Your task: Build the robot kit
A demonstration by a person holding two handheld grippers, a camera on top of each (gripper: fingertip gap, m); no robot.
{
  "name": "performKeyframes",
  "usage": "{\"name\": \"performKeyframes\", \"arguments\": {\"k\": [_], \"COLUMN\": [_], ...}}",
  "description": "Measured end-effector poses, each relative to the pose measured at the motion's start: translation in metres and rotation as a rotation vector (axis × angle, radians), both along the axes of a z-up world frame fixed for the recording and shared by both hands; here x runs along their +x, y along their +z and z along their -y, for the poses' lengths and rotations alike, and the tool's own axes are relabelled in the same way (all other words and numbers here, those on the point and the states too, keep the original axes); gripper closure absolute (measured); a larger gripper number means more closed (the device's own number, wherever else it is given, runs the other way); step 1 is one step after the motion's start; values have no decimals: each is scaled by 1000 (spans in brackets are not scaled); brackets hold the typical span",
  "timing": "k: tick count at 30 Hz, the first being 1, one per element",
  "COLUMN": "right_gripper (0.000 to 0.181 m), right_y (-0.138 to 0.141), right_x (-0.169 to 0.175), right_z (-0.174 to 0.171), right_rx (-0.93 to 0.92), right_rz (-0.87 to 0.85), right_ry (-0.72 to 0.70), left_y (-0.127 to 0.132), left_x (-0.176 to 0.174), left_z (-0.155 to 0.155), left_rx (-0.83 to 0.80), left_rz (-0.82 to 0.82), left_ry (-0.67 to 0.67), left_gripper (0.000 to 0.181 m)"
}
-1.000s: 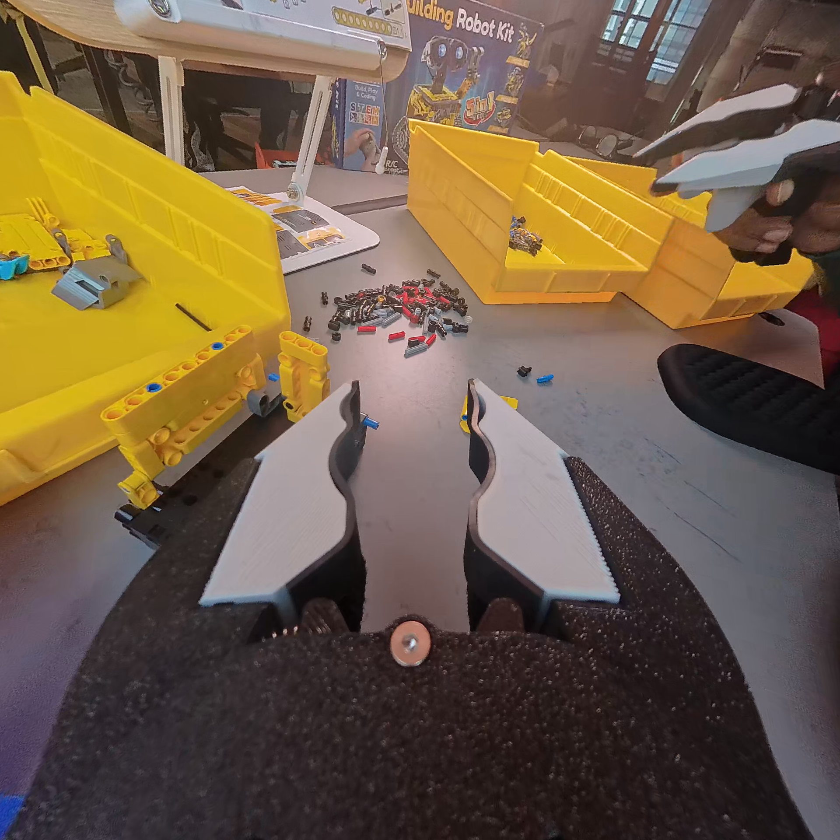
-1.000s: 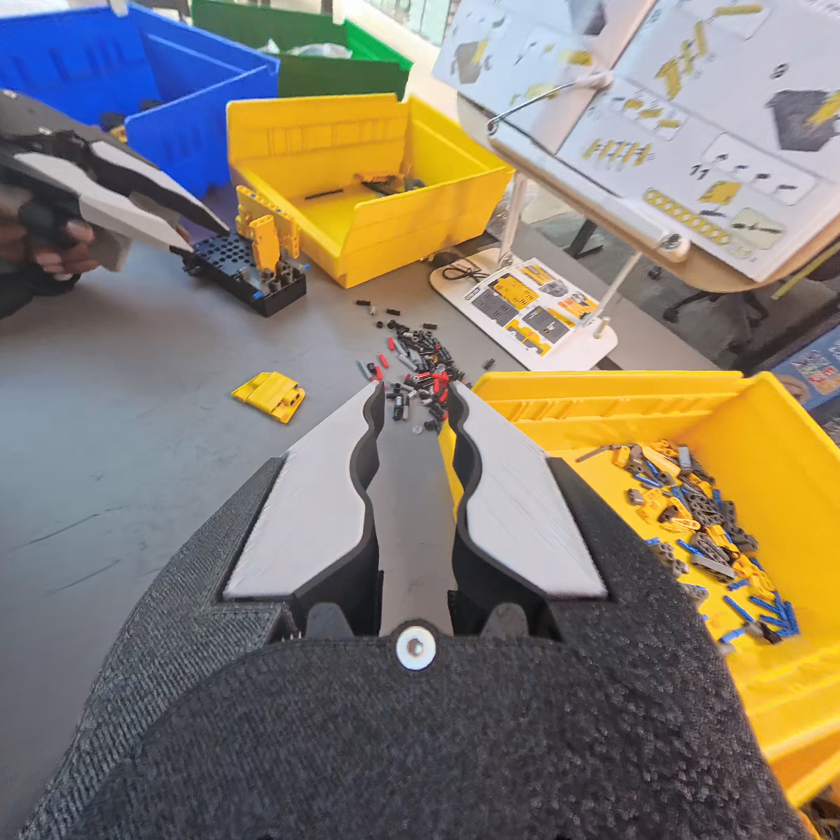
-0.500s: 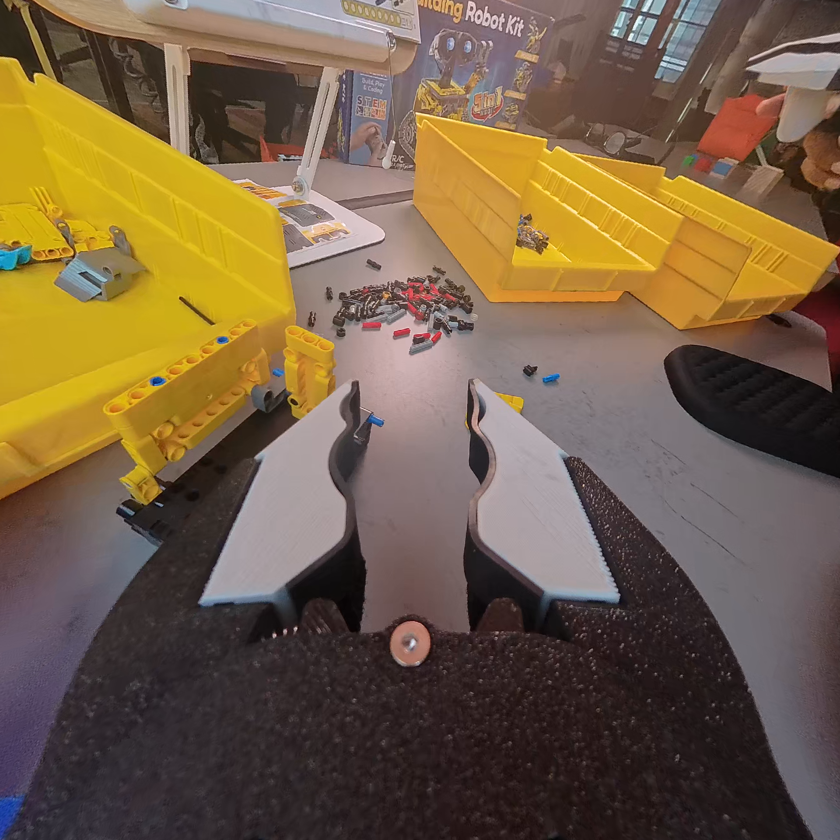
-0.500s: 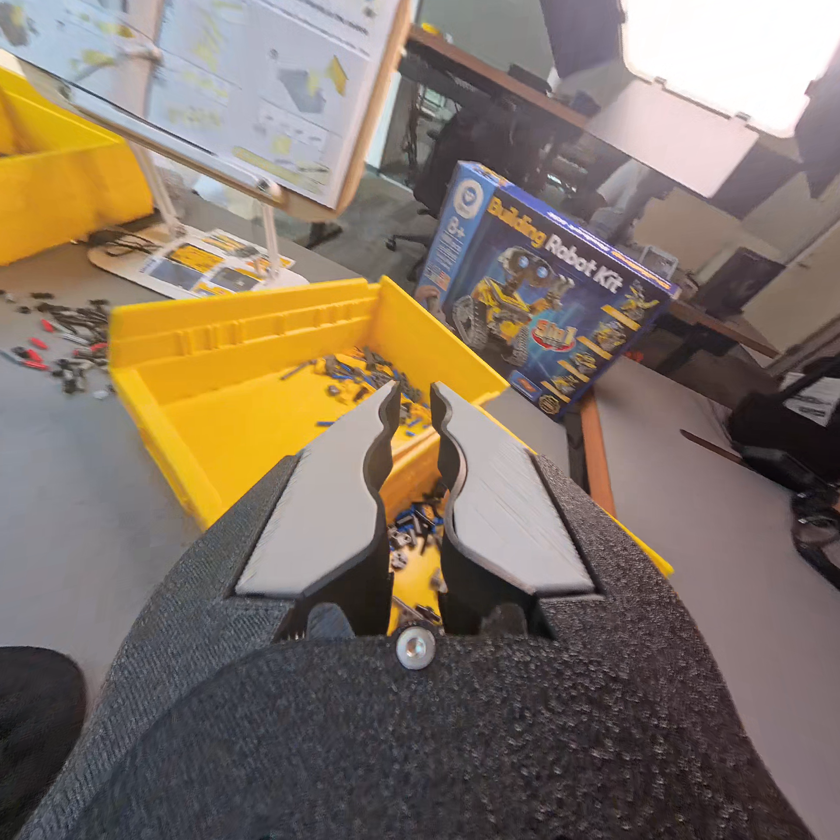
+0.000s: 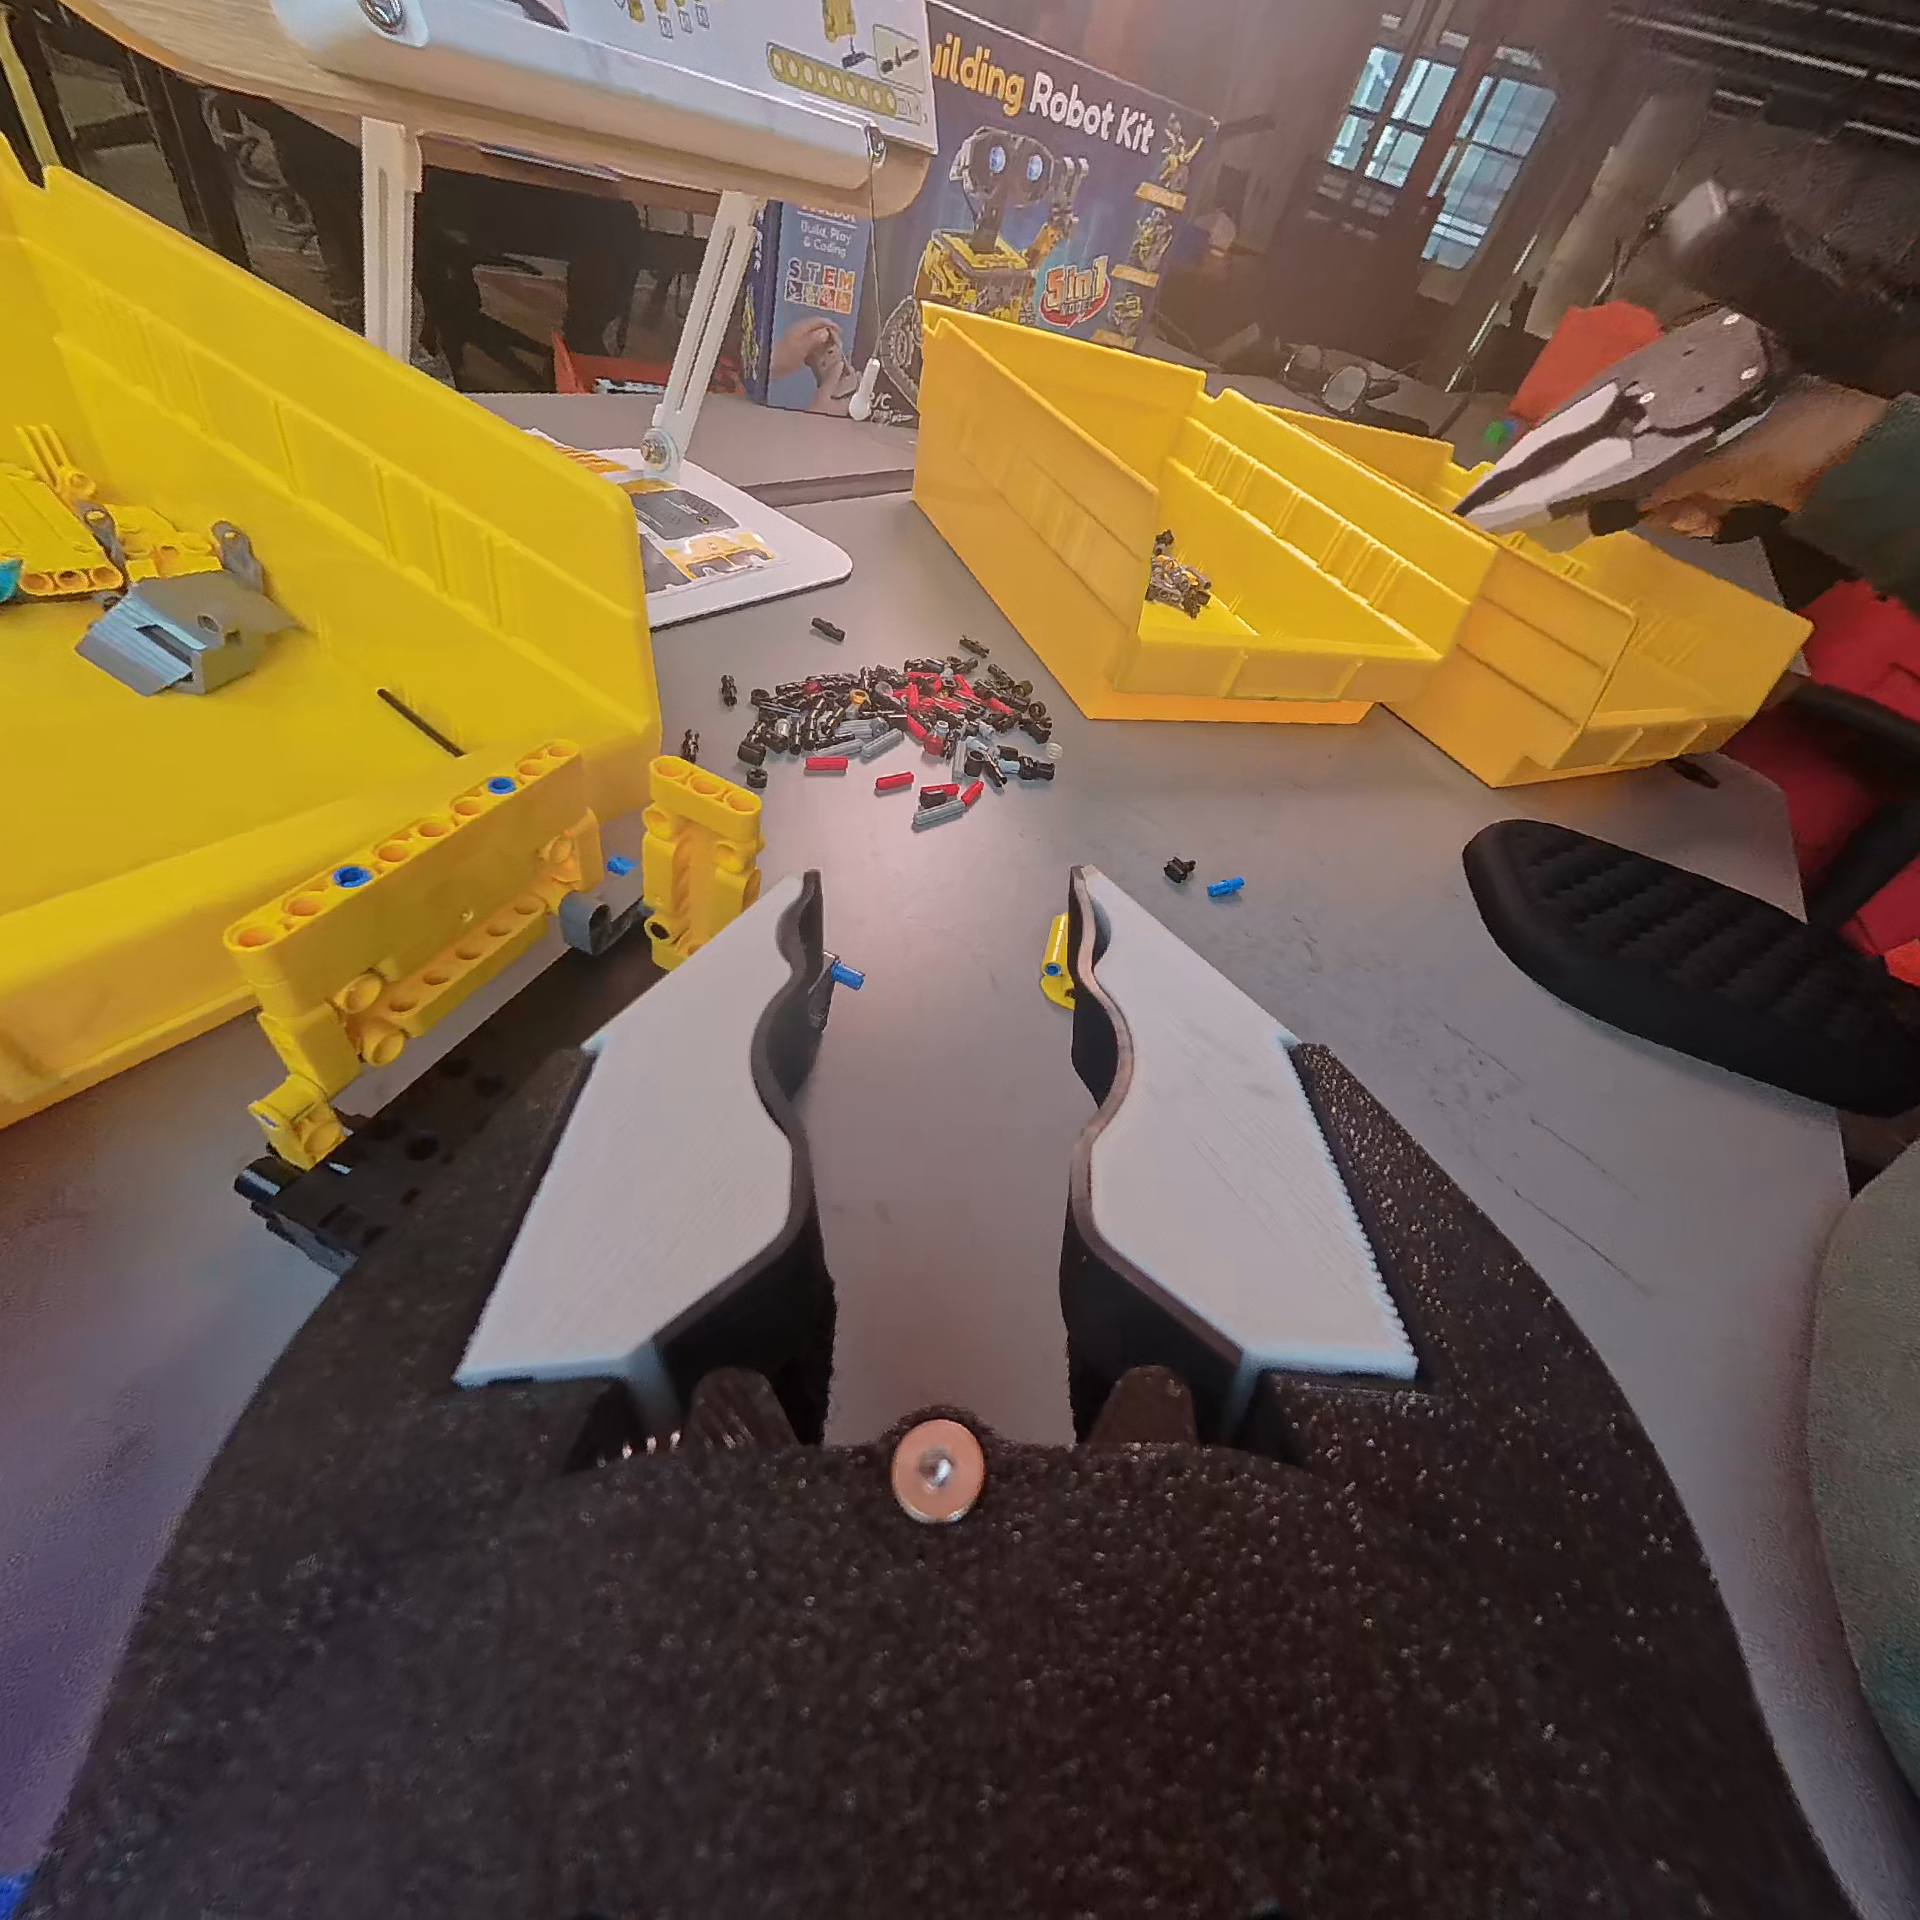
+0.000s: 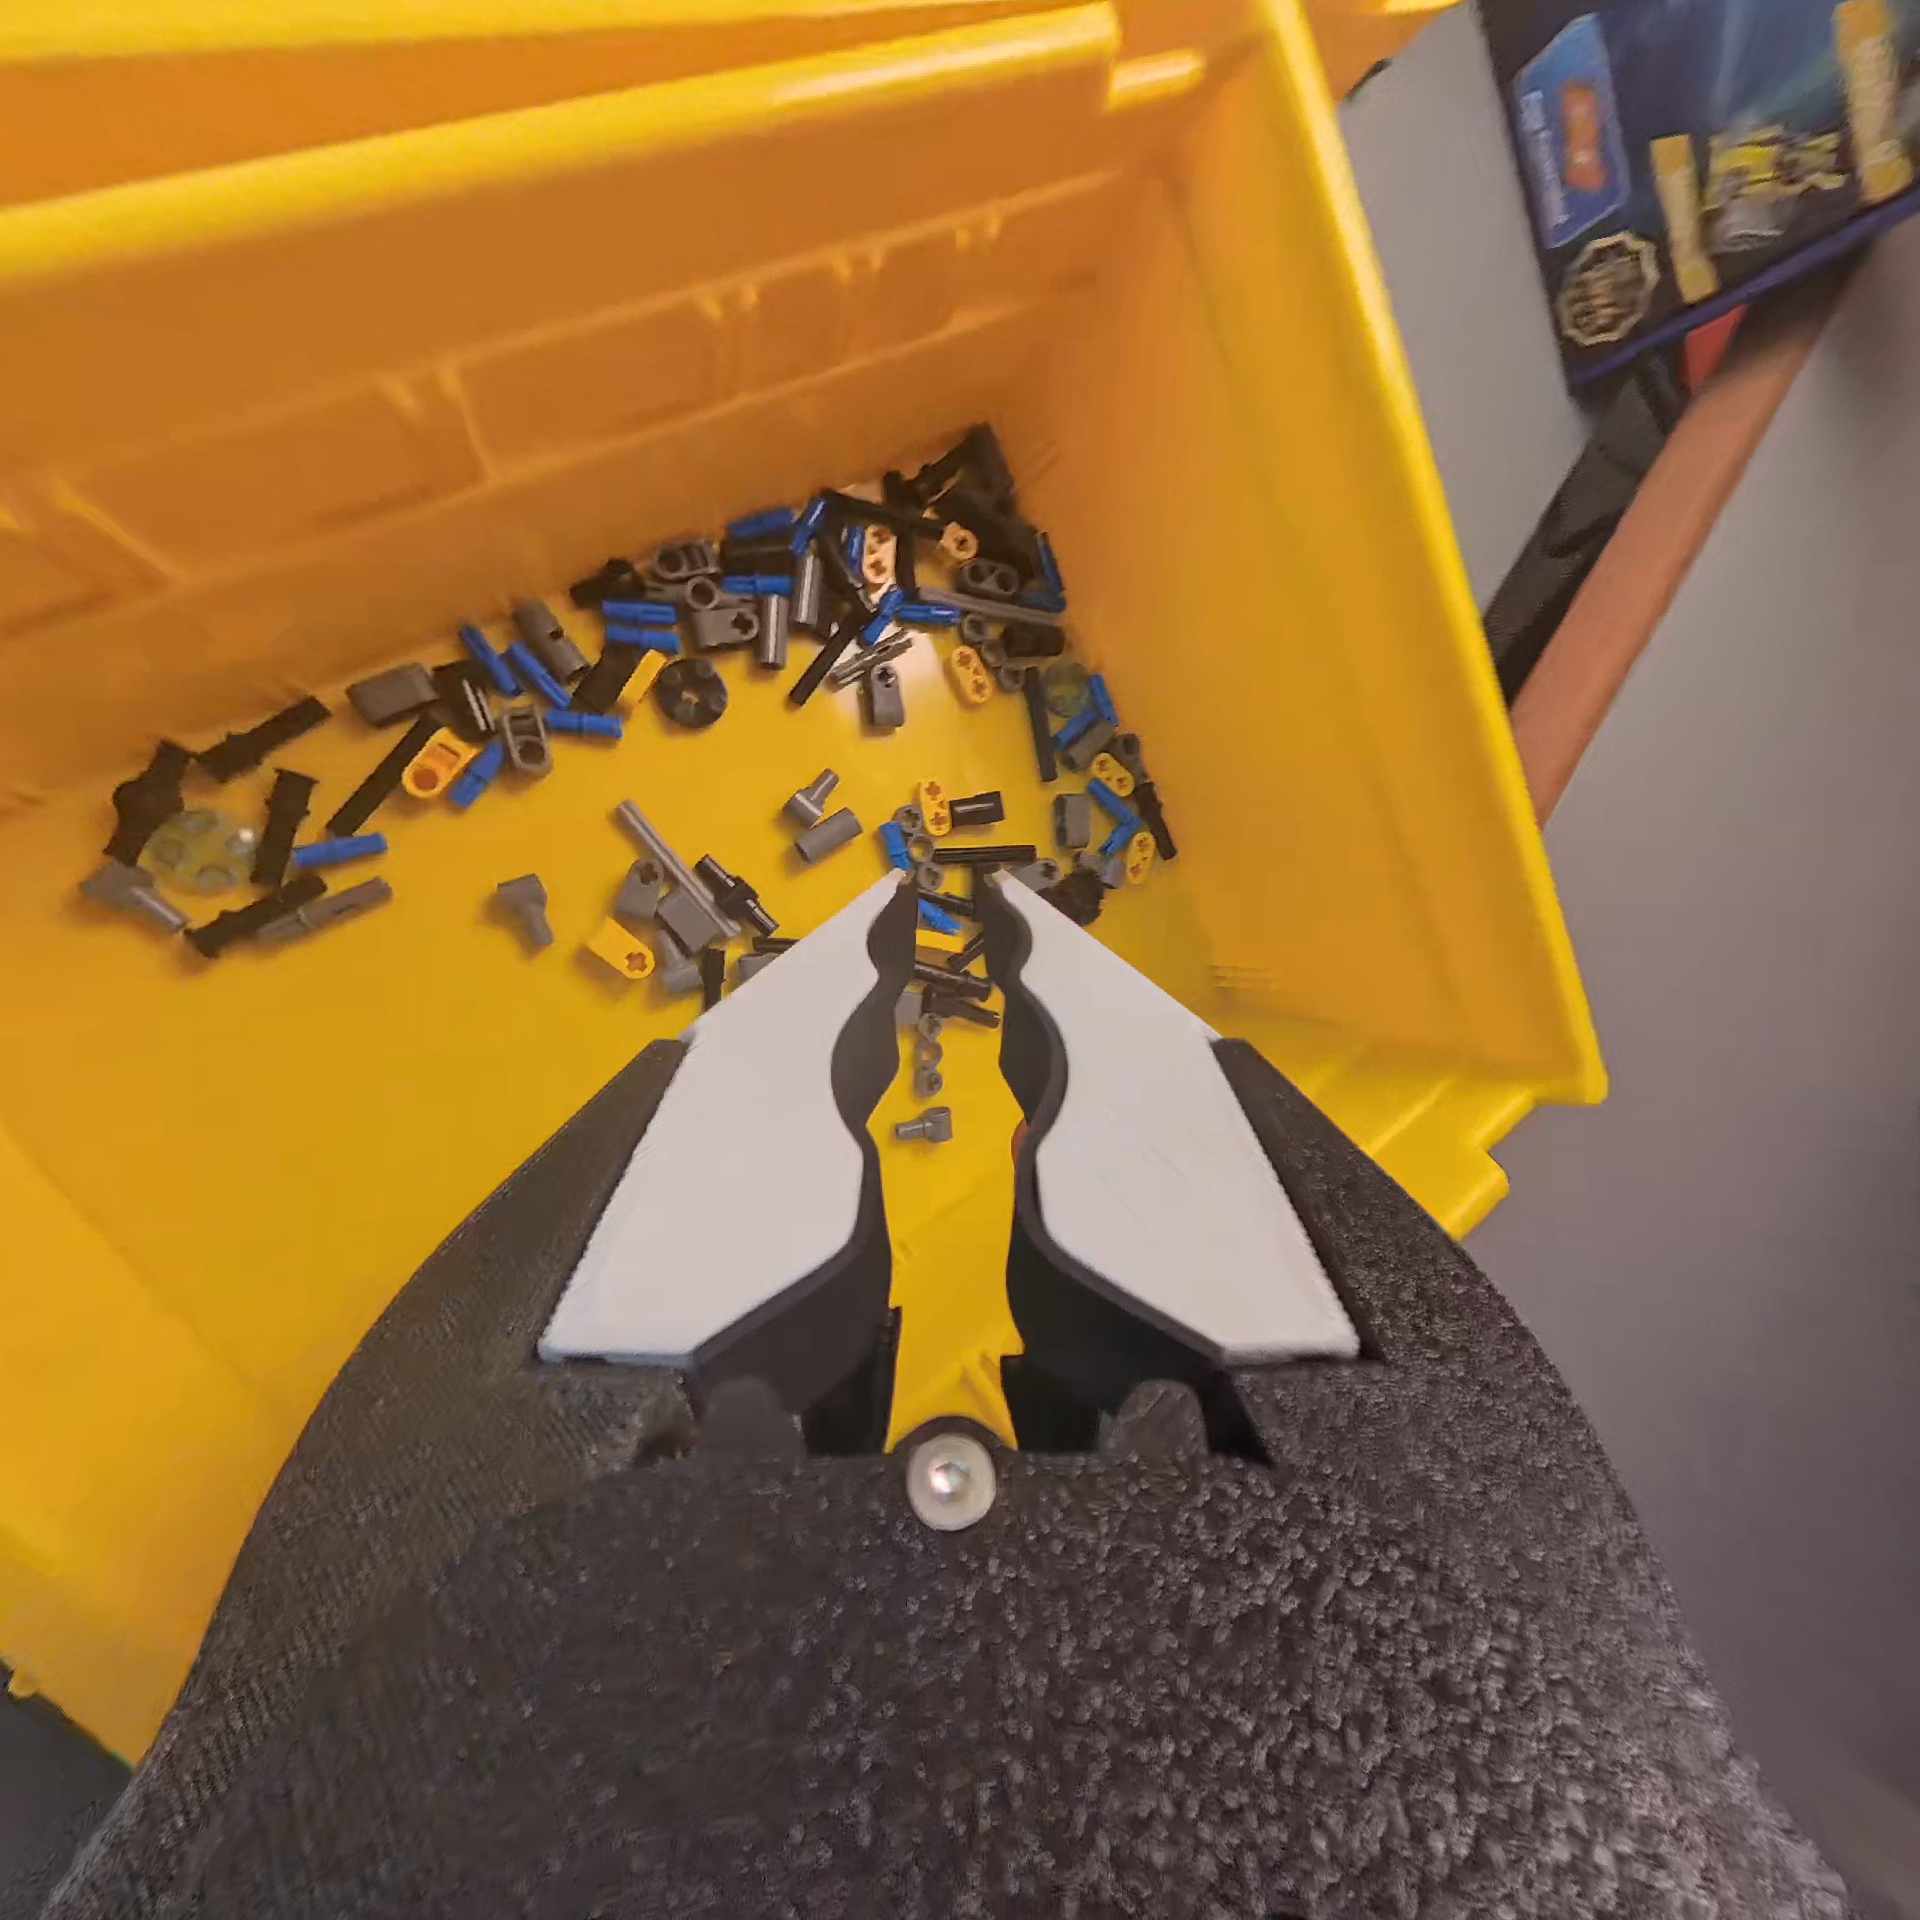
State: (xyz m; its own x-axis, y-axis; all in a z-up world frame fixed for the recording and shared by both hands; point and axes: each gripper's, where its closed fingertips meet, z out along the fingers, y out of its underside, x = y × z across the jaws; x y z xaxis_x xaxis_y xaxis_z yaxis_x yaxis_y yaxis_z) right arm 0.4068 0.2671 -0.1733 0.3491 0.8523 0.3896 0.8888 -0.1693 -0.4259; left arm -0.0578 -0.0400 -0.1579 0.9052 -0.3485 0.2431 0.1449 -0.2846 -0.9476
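Jaws slightly parted and empty, the right gripper (image 6: pixel 945 883) is pointing into the yellow bin (image 6: pixel 1351 623), small pegs (image 6: pixel 940 971) lying between its tips at frame centre; the left gripper (image 5: pixel 940 904) is hanging spread over the grey table (image 5: pixel 1299 1039).

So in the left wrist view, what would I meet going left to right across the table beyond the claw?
Big yellow bin → yellow brick assembly → pile of small black, red and grey pins → stray blue pin → black ribbed pad.
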Motion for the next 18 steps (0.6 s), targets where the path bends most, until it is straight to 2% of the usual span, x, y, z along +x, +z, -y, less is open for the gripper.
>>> {"name": "performKeyframes", "arguments": {"k": [6, 9, 18], "right_gripper": [164, 163, 159], "right_y": [-37, -48, -53], "right_x": [-7, -15, -47], "right_z": [22, 30, 48], "right_rx": [-170, -216, -311], "right_rz": [150, 170, 129], "right_ry": [182, 243, 379], "left_y": [1, 1, 11], "left_x": [5, 6, -8], "left_z": [1, 1, 6], "left_rx": [25, 36, 112], "left_rz": [-56, -98, -235], "left_ry": [-1, 15, 177], "left_gripper": [135, 135, 134]}}
